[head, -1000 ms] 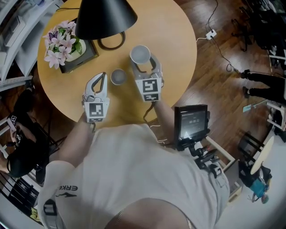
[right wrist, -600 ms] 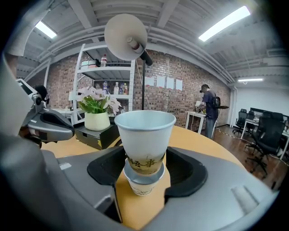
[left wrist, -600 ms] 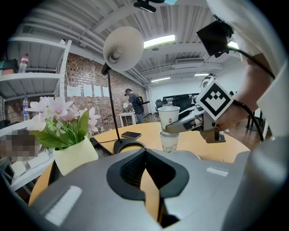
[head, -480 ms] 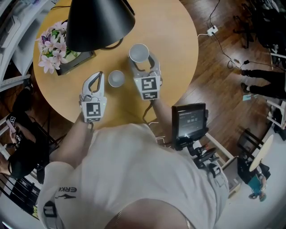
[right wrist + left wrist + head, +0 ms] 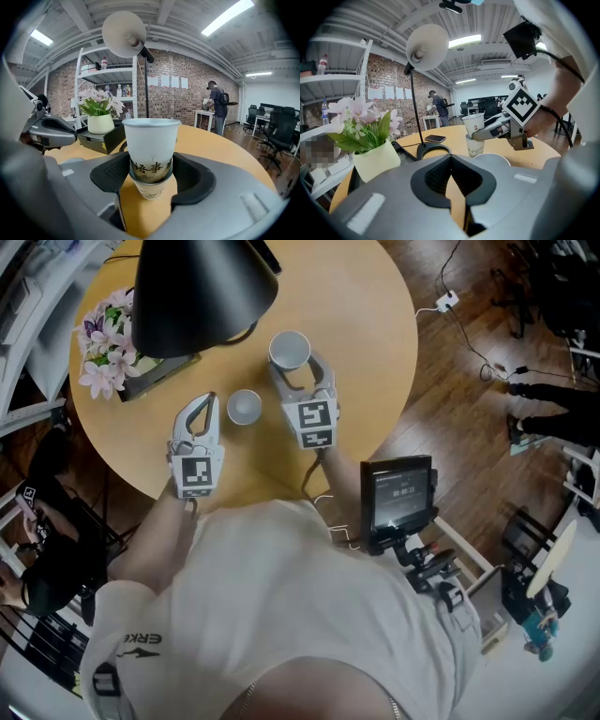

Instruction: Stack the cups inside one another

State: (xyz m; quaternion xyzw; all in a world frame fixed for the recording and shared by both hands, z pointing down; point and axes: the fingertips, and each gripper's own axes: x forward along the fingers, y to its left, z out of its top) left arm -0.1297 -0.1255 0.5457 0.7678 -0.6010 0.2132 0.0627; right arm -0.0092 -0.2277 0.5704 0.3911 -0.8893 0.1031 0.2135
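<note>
Right claw [image 5: 150,165] part-open, gripping upper cup [image 5: 151,140]; left claw [image 5: 451,161] closed, empty.

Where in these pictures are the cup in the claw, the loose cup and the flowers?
held cup [image 5: 151,140], right gripper view, on its white side wall.
loose cup [image 5: 245,407], head view, inside its open mouth.
flowers [image 5: 351,108], left gripper view, on a pink blossom.
</note>
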